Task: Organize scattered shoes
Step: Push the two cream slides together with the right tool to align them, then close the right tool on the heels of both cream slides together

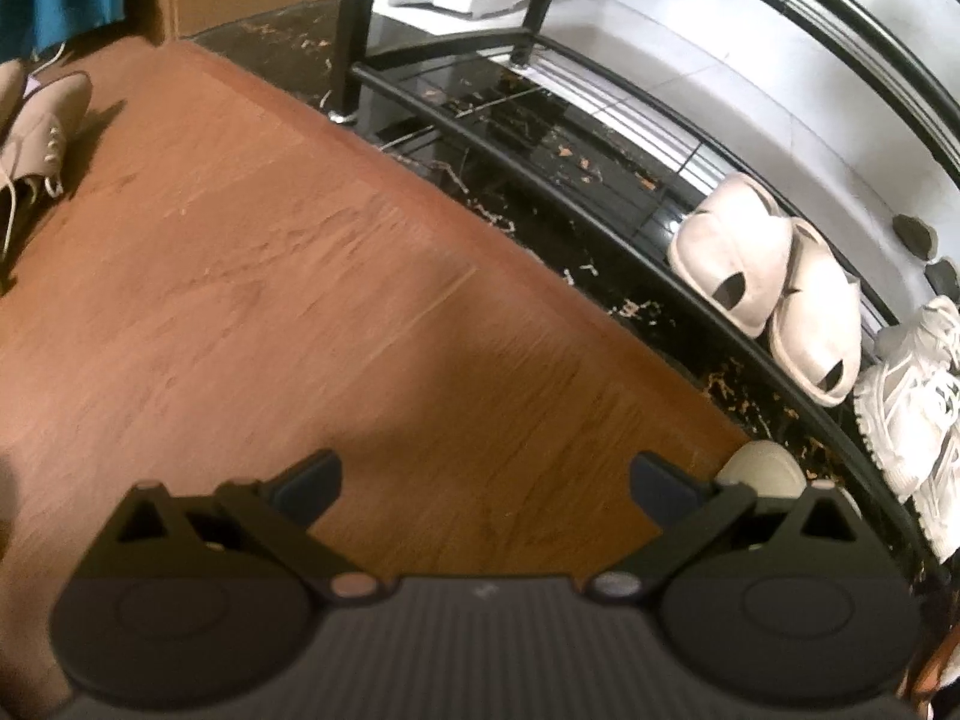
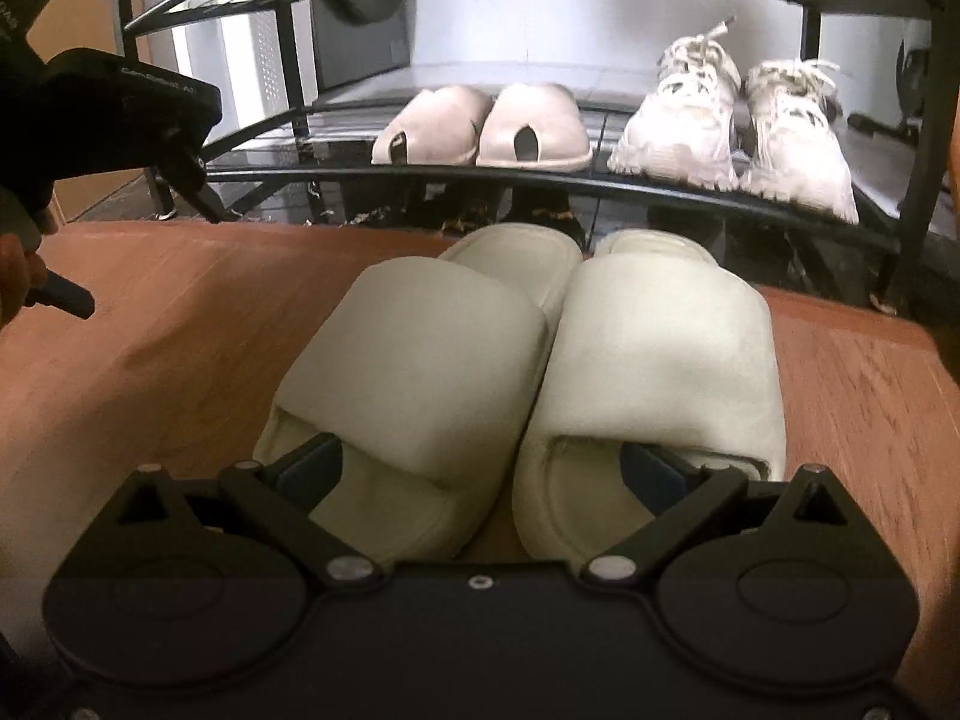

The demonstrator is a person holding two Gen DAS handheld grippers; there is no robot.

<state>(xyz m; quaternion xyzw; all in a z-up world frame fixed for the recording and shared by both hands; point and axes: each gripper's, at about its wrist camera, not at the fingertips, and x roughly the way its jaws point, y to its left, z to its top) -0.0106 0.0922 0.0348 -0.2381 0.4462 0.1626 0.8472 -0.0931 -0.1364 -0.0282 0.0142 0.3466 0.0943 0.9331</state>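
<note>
While the left gripper (image 1: 485, 483) is hanging over bare wooden floor (image 1: 252, 276) with its fingers apart and holding nothing, the left view is showing a beige lace-up pair (image 1: 42, 126) lying loose at nine o'clock and the shoe rack (image 1: 600, 204) running toward three o'clock, pale clogs (image 1: 762, 288) and white sneakers (image 1: 912, 414) sitting on it

From the right wrist, the right gripper (image 2: 480, 468) is straddling the cream slippers (image 2: 522, 372), one finger reaching into each opening (jaws wide, not yet clamped). Judging by this, pickup is beginning; next it needs closing on both inner walls, then lifting toward the shelf at twelve o'clock
</note>
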